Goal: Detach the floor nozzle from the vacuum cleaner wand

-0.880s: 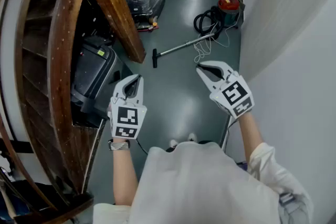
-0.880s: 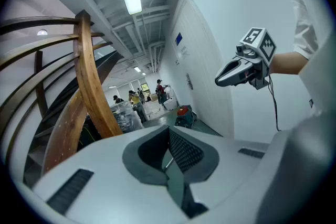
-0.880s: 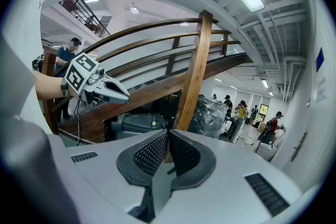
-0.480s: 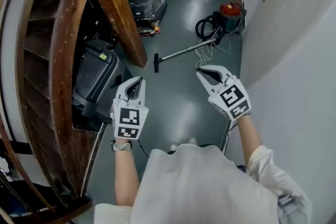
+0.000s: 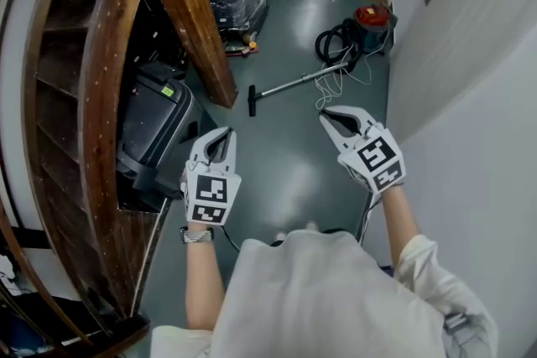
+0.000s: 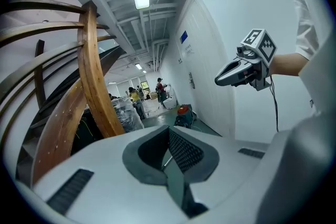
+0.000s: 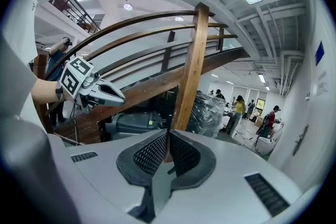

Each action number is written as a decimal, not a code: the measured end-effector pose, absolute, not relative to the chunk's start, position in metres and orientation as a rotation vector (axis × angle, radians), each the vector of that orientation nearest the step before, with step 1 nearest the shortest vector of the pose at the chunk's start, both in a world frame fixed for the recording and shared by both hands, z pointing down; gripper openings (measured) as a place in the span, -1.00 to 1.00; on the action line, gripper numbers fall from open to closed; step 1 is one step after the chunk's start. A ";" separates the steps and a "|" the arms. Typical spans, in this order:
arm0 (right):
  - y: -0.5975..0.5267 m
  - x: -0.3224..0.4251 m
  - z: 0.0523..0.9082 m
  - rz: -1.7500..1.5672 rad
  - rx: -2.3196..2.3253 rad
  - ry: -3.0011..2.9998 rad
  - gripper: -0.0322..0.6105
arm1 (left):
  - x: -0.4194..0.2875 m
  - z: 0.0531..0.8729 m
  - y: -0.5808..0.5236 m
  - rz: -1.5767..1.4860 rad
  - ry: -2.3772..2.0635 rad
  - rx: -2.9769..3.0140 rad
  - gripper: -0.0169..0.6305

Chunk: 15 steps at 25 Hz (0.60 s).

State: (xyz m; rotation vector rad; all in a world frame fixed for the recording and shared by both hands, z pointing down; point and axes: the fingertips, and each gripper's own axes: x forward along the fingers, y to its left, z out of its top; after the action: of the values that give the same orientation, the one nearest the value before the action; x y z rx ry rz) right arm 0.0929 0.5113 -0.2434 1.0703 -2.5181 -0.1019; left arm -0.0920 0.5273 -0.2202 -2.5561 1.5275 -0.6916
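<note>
Floor: smooth grey-green corridor floor [image 5: 285,168], running from the wooden post [image 5: 189,21] across to a white wall.
Left of the post: a curved wooden staircase [image 5: 92,96], with a black case [image 5: 155,126] tucked under it.
Left gripper: [image 5: 225,132] held in the air near the post's foot, on the person's side; jaws pressed fully together, nothing between them.
Floor nozzle: [image 5: 251,100] black, lying on the floor just right of the post's foot, joined to the wand.
Wand: [image 5: 298,80] a silver tube slanting away from the post toward the black hose [image 5: 336,38] and red vacuum body [image 5: 370,18].
Right gripper: [image 5: 324,115] well right of the post, nearer the person than the wand; jaws closed to a sliver, empty.
Handling: the nozzle looks like light, hard plastic. The tube looks stiff, smooth and likely to roll or slip.
Hold: probably one gripper on the wand just above the joint, the other on the nozzle's neck, then twist and pull apart.
</note>
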 end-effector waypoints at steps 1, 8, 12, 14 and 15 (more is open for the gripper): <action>0.509 0.090 -0.243 -0.099 1.077 -2.517 -0.80 | -0.095 -0.219 0.525 -0.695 1.524 -2.558 -0.95; 0.493 0.075 -0.250 -0.105 1.098 -2.506 -0.80 | -0.116 -0.212 0.506 -0.705 1.510 -2.580 -0.95; 0.477 0.072 -0.259 -0.129 1.107 -2.512 -0.80 | -0.117 -0.212 0.492 -0.709 1.492 -2.581 -0.95; 0.466 0.071 -0.260 -0.136 1.113 -2.517 -0.80 | -0.117 -0.209 0.481 -0.714 1.493 -2.580 -0.95; 0.460 0.070 -0.258 -0.135 1.111 -2.518 -0.80 | -0.117 -0.206 0.475 -0.712 1.496 -2.584 -0.95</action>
State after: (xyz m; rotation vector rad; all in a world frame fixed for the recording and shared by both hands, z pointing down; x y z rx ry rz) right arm 0.0704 0.4598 -0.2583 1.1107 -2.5185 -0.1350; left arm -0.1169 0.4750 -0.2064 -2.5836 1.4956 -0.7118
